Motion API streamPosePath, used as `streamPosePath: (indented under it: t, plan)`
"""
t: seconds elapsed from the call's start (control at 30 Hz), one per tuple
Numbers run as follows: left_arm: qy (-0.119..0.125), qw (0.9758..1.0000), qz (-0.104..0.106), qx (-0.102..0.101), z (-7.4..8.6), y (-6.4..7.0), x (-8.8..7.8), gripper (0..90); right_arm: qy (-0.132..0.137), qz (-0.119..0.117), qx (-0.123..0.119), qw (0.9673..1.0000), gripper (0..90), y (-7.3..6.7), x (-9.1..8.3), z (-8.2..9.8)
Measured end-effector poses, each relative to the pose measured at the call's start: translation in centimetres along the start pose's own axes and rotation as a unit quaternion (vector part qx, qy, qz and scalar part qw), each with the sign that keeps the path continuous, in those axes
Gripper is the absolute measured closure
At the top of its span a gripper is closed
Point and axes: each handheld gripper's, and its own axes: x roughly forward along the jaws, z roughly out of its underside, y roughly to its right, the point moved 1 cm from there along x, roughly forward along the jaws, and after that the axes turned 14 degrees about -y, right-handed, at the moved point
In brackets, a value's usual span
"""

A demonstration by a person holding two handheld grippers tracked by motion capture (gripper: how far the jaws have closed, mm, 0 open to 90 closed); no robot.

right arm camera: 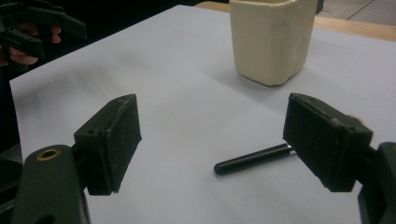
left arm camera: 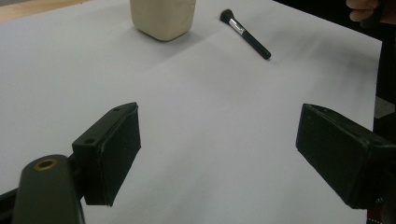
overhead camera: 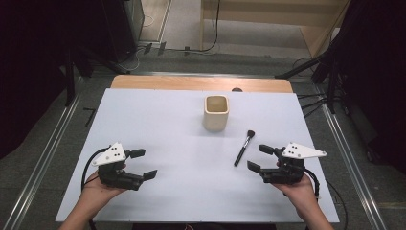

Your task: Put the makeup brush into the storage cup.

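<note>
In your right gripper view, one black pad hides the brush head. The cup rim is cut off at the top, and perhaps the blurred shape at upper left is your other gripper.

no readable text, label or number on anything

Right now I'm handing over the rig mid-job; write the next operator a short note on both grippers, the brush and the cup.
Left gripper: open, holding nothing, low over the white sheet at its near left.
Right gripper: open, holding nothing, just right of the brush handle.
Makeup brush: lying flat on the sheet, bristles toward the cup, untouched.
Cream cup: upright, looks empty, beyond the brush near the far edge.
Done: nothing yet.
Left: probably pick up the brush with the right gripper and stand it in the cup.
</note>
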Motion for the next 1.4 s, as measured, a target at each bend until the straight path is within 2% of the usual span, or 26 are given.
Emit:
streamPosePath:
  t: [0.23, 1.4]
  plan:
    - [0.001, 1.0000, -0.004, 0.002, -0.03, -0.14, -0.09, 14.6, -0.008, 0.006, -0.012, 0.9999, 20.5, -0.16, 0.20, -0.02]
    - [-0.009, 0.9999, -0.006, 0.003, 0.03, -0.09, -0.01, 14.5, -0.013, 0.013, -0.006, 0.9998, 21.7, -0.04, 0.37, 0.03]
